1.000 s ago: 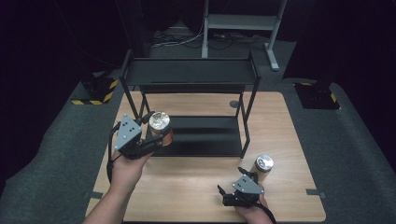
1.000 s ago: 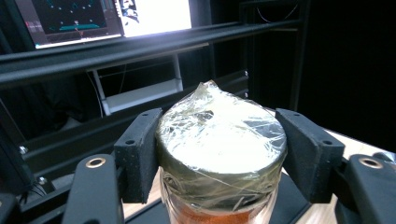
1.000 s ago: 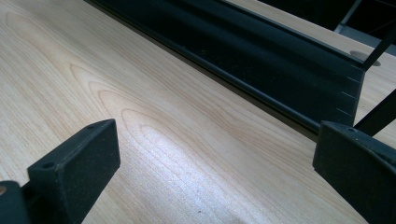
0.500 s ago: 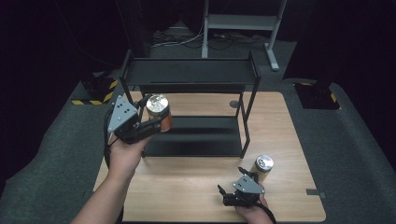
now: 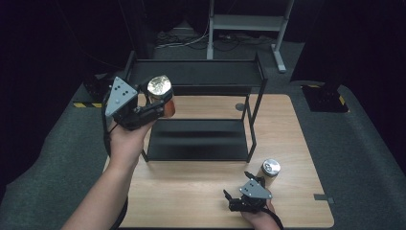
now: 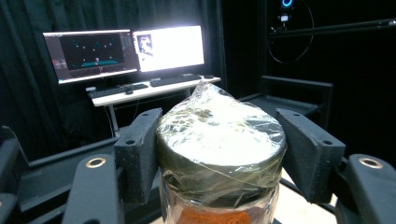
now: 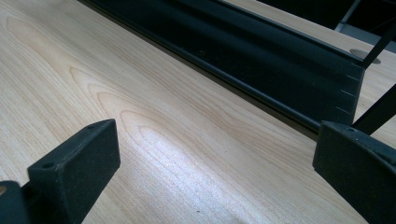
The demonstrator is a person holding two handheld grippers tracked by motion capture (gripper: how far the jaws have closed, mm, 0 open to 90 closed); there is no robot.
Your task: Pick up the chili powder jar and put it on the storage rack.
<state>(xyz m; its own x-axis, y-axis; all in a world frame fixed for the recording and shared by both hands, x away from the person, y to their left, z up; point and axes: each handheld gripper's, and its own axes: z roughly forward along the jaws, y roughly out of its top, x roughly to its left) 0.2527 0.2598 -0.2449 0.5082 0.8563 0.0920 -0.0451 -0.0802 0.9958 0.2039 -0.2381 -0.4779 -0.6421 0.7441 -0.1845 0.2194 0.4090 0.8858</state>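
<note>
My left gripper is shut on a glass jar with orange contents and a plastic-wrapped lid, held in the air at the left end of the black two-tier shelf, near its top tier. In the left gripper view both pads press on the jar's wrapped lid. My right gripper rests low on the wooden table near its front edge, open. In the right gripper view its jaws stand wide apart over bare wood. A second jar with a metal lid stands upright just right of that gripper.
The shelf's lower tier lies on the table's middle, with thin black posts at its corners. The lower tier's front edge runs across the right gripper view. Monitors on a desk stand far behind. Dark floor surrounds the table.
My left hand has lifted the jar up and a little away from me, from beside the lower tier to the level of the top tier. The right gripper has stayed in place.
</note>
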